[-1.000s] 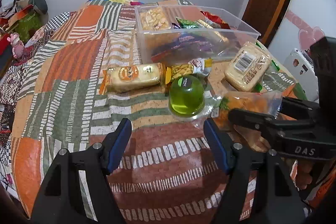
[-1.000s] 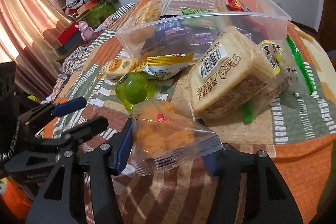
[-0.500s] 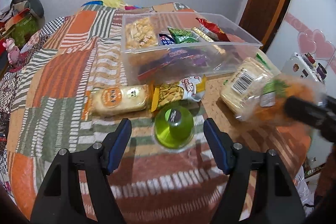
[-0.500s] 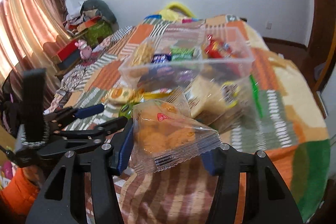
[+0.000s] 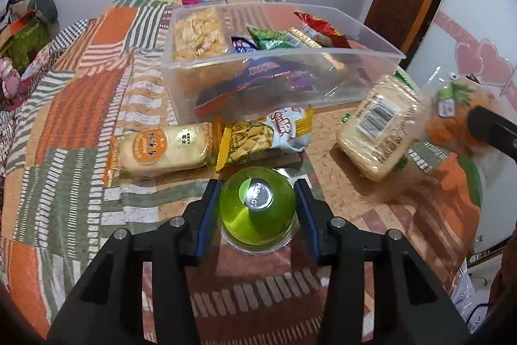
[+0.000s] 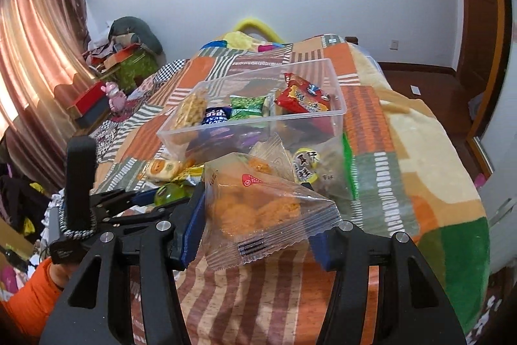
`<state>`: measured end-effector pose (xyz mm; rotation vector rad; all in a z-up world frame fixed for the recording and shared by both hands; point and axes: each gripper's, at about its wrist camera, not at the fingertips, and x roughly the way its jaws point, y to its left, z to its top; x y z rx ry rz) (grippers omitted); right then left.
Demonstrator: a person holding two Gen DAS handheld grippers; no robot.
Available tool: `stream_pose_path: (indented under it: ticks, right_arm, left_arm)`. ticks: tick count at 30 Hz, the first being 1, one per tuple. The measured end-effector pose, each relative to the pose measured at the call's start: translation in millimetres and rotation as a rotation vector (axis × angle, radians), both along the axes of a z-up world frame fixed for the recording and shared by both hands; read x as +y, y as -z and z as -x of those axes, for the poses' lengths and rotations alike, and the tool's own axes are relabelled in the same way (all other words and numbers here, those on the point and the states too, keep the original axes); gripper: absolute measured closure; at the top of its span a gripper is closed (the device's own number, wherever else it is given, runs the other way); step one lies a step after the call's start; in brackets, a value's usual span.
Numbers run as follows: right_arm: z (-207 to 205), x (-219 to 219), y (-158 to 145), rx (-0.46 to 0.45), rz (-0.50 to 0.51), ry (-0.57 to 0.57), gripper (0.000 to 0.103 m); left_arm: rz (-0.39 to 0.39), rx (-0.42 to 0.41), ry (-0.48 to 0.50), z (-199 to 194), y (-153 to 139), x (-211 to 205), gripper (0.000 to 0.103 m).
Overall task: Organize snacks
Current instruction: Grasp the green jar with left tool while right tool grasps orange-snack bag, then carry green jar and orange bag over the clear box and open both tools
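Between left tool pads: green jelly cup on bed, narrowly flanked, contact unclear. Right tool clamping orange snack bag, clear bin at 12 o'clock. Risk: domed cup squirting out; bag slipping.

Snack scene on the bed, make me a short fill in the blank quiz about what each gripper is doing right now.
1. The left gripper has its fingers on either side of the ____ jelly cup.
2. The right gripper holds a clear bag of ____ snacks.
3. The clear plastic bin stands on a patchwork ____.

Missing words: green; orange; blanket
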<state>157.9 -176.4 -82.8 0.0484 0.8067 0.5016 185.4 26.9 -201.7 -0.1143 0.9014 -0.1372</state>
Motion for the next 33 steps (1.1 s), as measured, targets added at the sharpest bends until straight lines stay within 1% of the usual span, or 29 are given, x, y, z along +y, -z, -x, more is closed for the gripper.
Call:
stream_pose_path:
  ticks: [2, 9, 11, 14, 17, 20, 23, 26, 30, 33]
  right_arm:
    - [-2, -2, -2, -0.006, -0.003, 0.008, 0.051]
    - [-13, -8, -15, -0.05, -0.004, 0.032, 0.051]
    - [-17, -9, -19, -0.064, -0.006, 0.037, 0.051]
    - [-25, -9, -26, -0.092, -0.004, 0.044, 0.051]
    - [-34, -6, -34, -0.123, -0.001, 0.05, 0.051]
    - [-45, -2, -39, -0.15, 0.008, 0.054, 0.051]
    - [-60, 3, -41, -0.167, 0.009, 0.058, 0.051]
    - [-72, 7, -42, -0.182, 0.023, 0.06, 0.051]
    - [-92, 18, -40, -0.183, 0.036, 0.052, 0.051]
    - [-103, 23, -37, -0.181, 0.051, 0.054, 0.051]
  left_arm:
    - [-0.008, -0.023, 0.001, 5, -10, -1, 0.057]
    - [0.009, -0.117, -0.011, 11, -53, -3, 0.057]
    - [0.016, -0.146, -0.003, 9, -66, -4, 0.057]
    - [0.007, -0.182, 0.002, -1, -81, -6, 0.057]
    - [0.017, -0.204, 0.005, -12, -93, -6, 0.057]
    - [0.034, -0.213, 0.006, -27, -98, -6, 0.057]
    - [0.064, -0.201, 0.007, -44, -99, -3, 0.057]
    - [0.045, -0.197, -0.007, -65, -98, -1, 0.057]
    - [0.038, -0.196, -0.018, -88, -98, 0, 0.057]
    - [0.005, -0.203, -0.029, -105, -97, -1, 0.057]
